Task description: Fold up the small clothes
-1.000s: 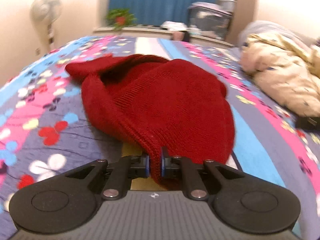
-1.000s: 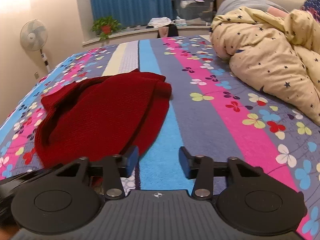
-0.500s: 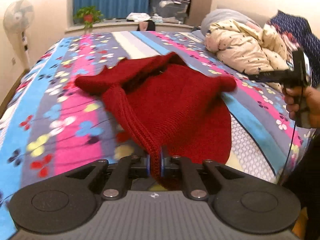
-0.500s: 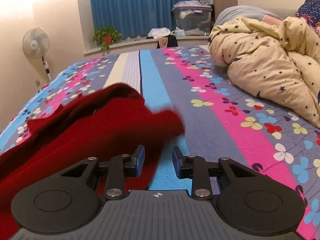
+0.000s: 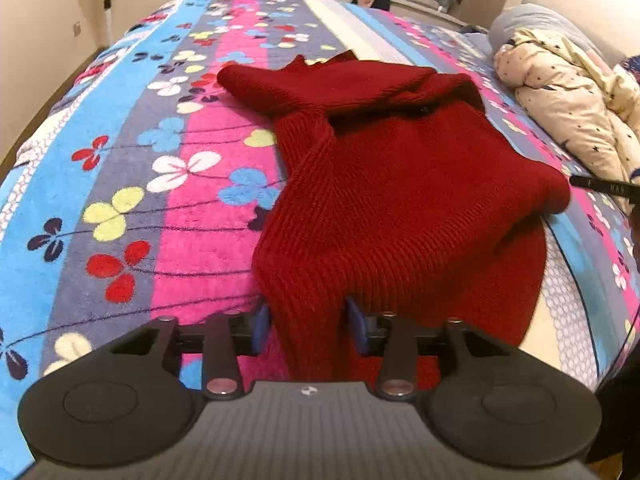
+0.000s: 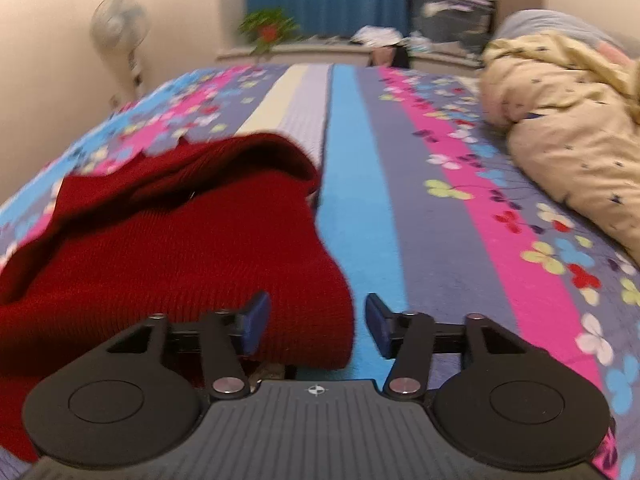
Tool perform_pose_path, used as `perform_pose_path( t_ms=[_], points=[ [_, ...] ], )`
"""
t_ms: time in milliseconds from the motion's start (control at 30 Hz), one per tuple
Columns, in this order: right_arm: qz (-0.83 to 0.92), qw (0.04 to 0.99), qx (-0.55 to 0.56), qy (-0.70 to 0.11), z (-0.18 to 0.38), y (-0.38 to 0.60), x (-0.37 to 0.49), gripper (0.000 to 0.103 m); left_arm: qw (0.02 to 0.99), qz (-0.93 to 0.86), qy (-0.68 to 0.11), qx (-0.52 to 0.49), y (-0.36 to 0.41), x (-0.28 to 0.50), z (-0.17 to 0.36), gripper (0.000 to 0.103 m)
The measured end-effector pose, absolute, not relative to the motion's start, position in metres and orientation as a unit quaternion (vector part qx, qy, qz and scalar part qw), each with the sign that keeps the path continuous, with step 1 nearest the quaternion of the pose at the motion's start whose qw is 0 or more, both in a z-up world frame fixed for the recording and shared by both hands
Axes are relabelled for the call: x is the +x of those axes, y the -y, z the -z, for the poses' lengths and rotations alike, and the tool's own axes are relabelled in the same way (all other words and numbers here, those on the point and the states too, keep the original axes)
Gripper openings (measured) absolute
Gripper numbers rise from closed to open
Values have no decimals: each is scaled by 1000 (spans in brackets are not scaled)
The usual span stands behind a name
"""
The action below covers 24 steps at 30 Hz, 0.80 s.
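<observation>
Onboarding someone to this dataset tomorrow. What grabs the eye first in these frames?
The red knit sweater dominates, spread across the striped floral bedspread at the bed's near edge. The left tongs are open with a bunched part of the knit between the fingers; the right tongs are open at the sweater's right edge. A crumpled cream star-print duvet is heaped on the right side of the bed.

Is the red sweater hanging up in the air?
No, the red sweater lies spread flat on the flowery bedspread, with its near sleeve running between the open jaws of the left gripper.
</observation>
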State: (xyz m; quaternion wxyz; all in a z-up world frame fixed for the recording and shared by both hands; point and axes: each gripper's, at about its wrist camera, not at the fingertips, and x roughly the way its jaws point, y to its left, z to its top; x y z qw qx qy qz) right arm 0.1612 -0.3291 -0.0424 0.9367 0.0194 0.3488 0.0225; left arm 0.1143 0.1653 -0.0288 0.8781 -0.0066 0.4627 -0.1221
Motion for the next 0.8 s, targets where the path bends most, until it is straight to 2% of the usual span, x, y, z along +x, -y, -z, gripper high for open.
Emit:
perform_pose_path(
  t_ms=[67,200,400,500,567,600,633,667,700,800],
  points=[
    [-35,930,12,-366,52,327,173,65,870,116,-480,-12,-162,123,35,48],
    [-35,918,12,-395,71,329,191,78,863,112,-492,-12,-162,131,43,48],
    [-58,910,15,-409,87,324,202,77,860,115,-496,-28,-163,126,44,48],
    [-70,913,7,-403,86,321,202,66,860,119,-495,-25,-163,124,44,45],
    [-78,915,-7,-395,82,317,198,58,862,120,-492,-20,-163,123,44,33],
    [-80,917,-14,-390,80,316,196,42,863,123,-490,-15,-163,122,44,25],
    [-82,918,-18,-387,79,316,195,22,865,125,-487,-8,-162,121,44,22],
    [-81,918,-15,-387,78,319,194,22,866,127,-483,-1,-160,119,43,21],
    [-82,920,-3,-384,75,323,192,16,869,130,-478,6,-159,117,42,19],
    [-102,933,57,-342,52,341,179,15,880,145,-453,-1,-165,110,31,15]
  ],
)
